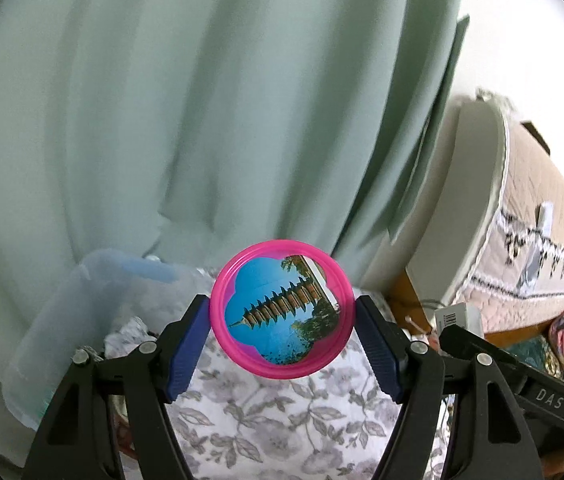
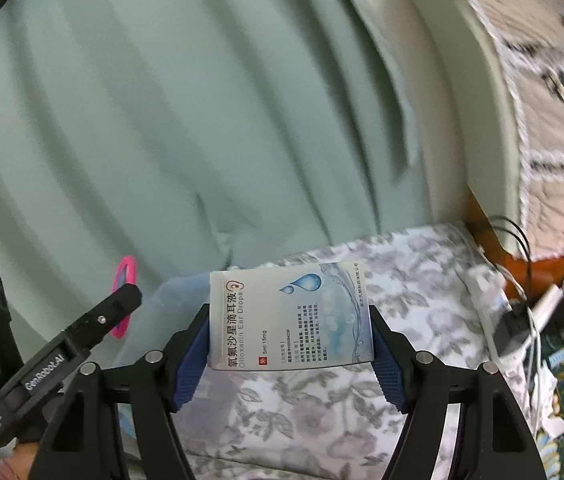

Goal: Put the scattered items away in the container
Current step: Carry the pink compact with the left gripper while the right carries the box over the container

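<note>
My left gripper (image 1: 282, 316) is shut on a round pink-rimmed mirror (image 1: 281, 310) with a pagoda picture on it, held upright above the floral cloth. A clear plastic container (image 1: 93, 320) with a blue handle stands to its left, low against the curtain. My right gripper (image 2: 290, 320) is shut on a white ear-drops box (image 2: 290, 318), held above the cloth. In the right wrist view the left gripper (image 2: 121, 300) shows at the left with the pink mirror's edge (image 2: 125, 272), and the container's rim (image 2: 185, 284) peeks behind the box.
A pale green curtain (image 1: 201, 100) hangs right behind. The floral cloth (image 2: 402, 280) covers the surface. A bed with a white footboard (image 1: 462, 200) stands at the right. Chargers and cables (image 2: 522, 320) lie at the right edge.
</note>
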`<control>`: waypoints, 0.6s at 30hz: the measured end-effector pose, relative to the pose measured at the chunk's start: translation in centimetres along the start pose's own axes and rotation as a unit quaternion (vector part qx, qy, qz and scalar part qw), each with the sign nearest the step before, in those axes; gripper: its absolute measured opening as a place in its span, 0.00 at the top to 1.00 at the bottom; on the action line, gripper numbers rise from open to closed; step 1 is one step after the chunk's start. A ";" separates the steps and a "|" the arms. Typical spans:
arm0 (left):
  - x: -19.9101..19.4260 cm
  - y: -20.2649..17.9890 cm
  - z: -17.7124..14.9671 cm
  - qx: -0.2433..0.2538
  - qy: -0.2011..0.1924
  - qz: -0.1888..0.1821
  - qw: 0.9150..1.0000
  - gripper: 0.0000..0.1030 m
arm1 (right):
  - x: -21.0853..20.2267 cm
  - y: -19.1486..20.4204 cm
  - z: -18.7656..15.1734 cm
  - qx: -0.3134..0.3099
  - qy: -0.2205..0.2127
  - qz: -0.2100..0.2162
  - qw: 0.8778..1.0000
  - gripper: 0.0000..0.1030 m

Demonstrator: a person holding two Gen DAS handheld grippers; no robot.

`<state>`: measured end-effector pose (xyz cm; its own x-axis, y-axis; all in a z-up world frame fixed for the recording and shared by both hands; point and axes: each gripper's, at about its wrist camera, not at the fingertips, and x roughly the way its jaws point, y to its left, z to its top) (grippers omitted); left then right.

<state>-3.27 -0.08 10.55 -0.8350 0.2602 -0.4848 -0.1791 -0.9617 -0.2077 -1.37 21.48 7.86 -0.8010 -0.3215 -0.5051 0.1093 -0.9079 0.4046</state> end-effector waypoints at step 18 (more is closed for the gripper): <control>-3.5 14.0 -0.7 -0.110 -0.022 0.069 0.991 0.28 | 4.9 12.2 -0.8 -0.113 0.050 0.059 0.991 0.28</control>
<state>-2.47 -14.39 8.76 -0.8660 0.1197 -0.4856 0.0520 -0.9441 -0.3255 -3.46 8.64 9.70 -0.7137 -0.4443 -0.5416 0.3375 -0.8956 0.2899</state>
